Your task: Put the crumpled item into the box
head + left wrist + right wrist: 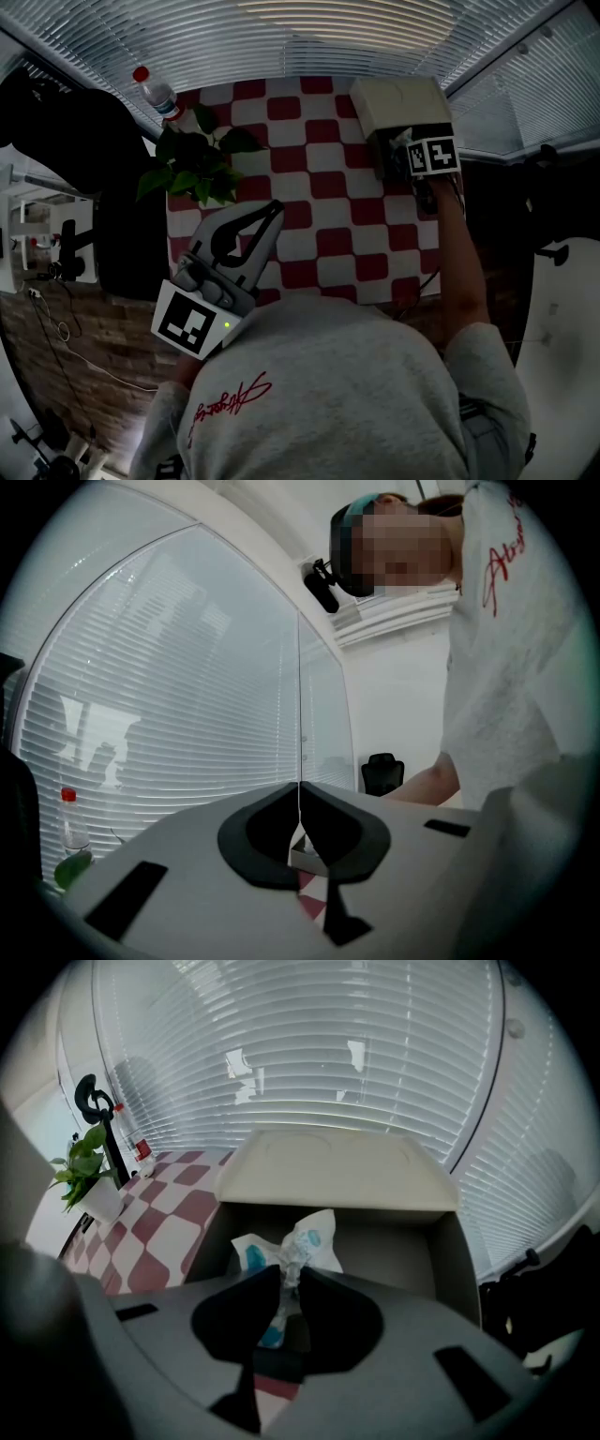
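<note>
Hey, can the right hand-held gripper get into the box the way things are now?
Probably yes. The lid of the box is up, and the right hand-held gripper, shut on the crumpled wrapper, points into the opening with nothing in between.

We see the crumpled item (314, 1237) as a thin, creased white sheet with blue print; whether it is paper or soft plastic film we cannot tell from here. The box (337, 1171) is matt, pale cardboard, smooth on its lid. The bench (319, 187) wears a matt red-and-white checked covering. The right gripper (286, 1274) has a smooth, matt grey plastic body and dull black fingers (342, 1321); the left gripper (299, 787) is finished the same. At the bench's far left corner, the bottle (157, 94) is clear glossy plastic with a red cap, and the plant (197, 164) has smooth, faintly shiny leaves. Our sweatshirt (337, 394) is soft grey knit cloth.
</note>
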The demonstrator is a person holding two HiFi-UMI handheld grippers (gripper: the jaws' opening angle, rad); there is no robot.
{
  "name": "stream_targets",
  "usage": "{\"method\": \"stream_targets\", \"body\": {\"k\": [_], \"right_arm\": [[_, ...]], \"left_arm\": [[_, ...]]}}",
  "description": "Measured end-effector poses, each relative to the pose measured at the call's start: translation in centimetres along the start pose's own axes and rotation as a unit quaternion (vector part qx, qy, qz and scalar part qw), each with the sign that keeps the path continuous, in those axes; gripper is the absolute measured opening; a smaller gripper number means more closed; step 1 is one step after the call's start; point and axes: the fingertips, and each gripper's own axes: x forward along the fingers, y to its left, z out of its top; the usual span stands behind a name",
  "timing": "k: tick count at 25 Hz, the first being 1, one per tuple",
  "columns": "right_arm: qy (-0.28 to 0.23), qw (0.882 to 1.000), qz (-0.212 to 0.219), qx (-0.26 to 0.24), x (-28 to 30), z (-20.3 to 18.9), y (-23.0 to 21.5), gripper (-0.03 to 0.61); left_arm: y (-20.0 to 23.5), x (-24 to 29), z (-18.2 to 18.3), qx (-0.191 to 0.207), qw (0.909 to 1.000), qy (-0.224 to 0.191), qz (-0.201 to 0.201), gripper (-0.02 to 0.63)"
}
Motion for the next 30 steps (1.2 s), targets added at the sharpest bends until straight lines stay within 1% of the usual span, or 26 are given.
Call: {"method": "stream_targets", "body": {"k": [10, 18, 25, 30], "right_arm": [[0.024, 1.0, 0.008, -0.003, 0.48, -0.27, 0.22, 0.078], [0.051, 0.998, 0.021, 0.009, 0.79, -0.45, 0.07, 0.078], [0.061, 0.998, 0.027, 0.017, 1.02, -0.53, 0.05, 0.078], [0.054, 0.998, 0.026, 0.013, 0.89, -0.5, 0.16, 0.081]], "left_arm": [[0.2, -0.19, -0.17, -0.001, 1.0, -0.001, 0.0, 0.018], [0.22, -0.1, -0.25, -0.002, 1.0, 0.001, 0.0, 0.018], [0.18, -0.08, -0.37, -0.003, 1.0, 0.0, 0.0, 0.018], [0.08, -0.16, -0.18, -0.001, 1.0, -0.002, 0.0, 0.018]]}}
